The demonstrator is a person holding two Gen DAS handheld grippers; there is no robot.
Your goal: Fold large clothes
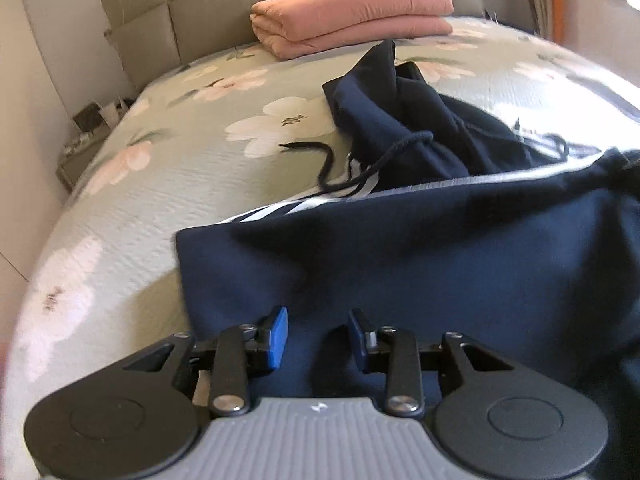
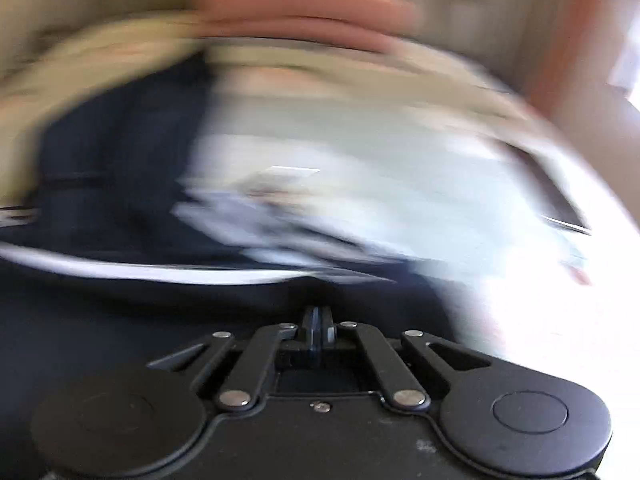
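Writing: none readable.
Left gripper (image 1: 318, 334): part open, pads apart above navy trousers (image 1: 420, 264), gripping nothing.
Right gripper (image 2: 317, 330): closed; hold on the cloth unclear in the blur.
Pink blanket (image 1: 352, 12): bed's (image 1: 180, 152) 12 o'clock.

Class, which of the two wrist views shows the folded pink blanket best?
The left wrist view: the folded pink blanket lies sharp at the bed's head end, layers visible. The right wrist view shows only a blurred pink smear at the top.

Right wrist view smeared.
Trousers (image 2: 120, 152), bedspread (image 2: 360, 140) and pink blanket (image 2: 296, 4) blur; trousers run off the frame's left edge.
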